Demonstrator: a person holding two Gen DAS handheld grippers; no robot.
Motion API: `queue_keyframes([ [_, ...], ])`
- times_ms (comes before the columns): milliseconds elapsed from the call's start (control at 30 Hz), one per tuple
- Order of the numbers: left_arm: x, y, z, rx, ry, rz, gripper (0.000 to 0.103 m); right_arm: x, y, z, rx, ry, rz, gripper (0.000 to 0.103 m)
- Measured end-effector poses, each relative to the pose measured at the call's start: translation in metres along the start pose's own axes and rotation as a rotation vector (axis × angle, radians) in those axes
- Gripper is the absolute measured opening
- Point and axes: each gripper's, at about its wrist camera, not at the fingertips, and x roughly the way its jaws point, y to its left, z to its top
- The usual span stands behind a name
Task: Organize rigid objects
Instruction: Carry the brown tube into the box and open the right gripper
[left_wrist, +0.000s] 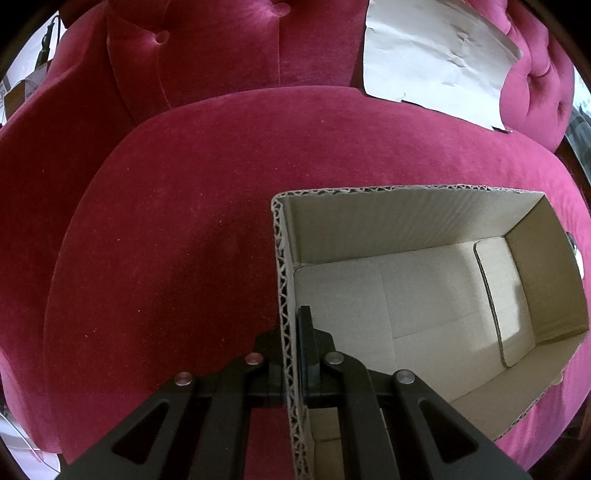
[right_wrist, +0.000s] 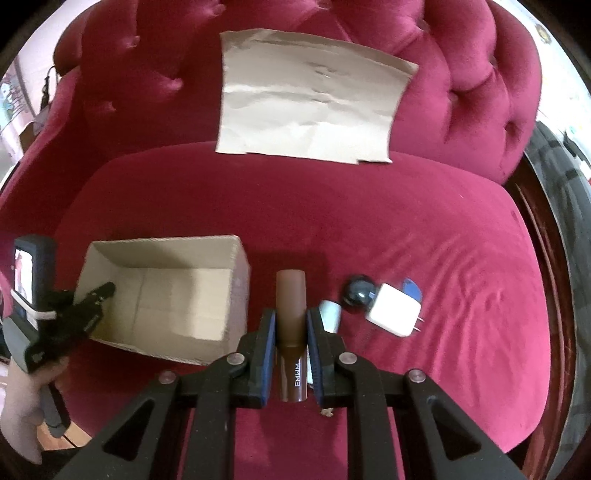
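Observation:
An open cardboard box (left_wrist: 413, 221) sits on the red velvet seat, with nothing inside it. My left gripper (left_wrist: 291, 332) is shut on the box's near left wall, one finger outside and one inside. In the right wrist view the same box (right_wrist: 236, 266) lies at the left, with the left gripper (right_wrist: 99, 295) on its edge, held by a person's hand. My right gripper (right_wrist: 291, 325) is shut on a brown tube (right_wrist: 291, 299) lifted above the seat. On the seat to the right lie a pale blue cap (right_wrist: 330, 314), a dark round object (right_wrist: 357, 291), a white charger (right_wrist: 393, 308) and a blue object (right_wrist: 413, 288).
A creased sheet of brown paper (right_wrist: 314, 99) leans against the tufted backrest (right_wrist: 469, 74). The same paper (left_wrist: 439, 62) shows at the top right of the left wrist view. A dark wooden frame (right_wrist: 535, 236) borders the seat on the right.

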Motion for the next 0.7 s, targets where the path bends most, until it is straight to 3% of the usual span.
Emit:
queue_keyframes([
  [300,0.000,0.000,-0.001,-0.001,-0.002,0.002,0.004,0.008,0.036,0.015,-0.043,-0.017,0.065,0.017],
  [700,0.001,0.002,-0.001,0.001,-0.003,-0.001,0.004,0.044,0.075,0.010,-0.097,0.010,0.143,0.017],
])
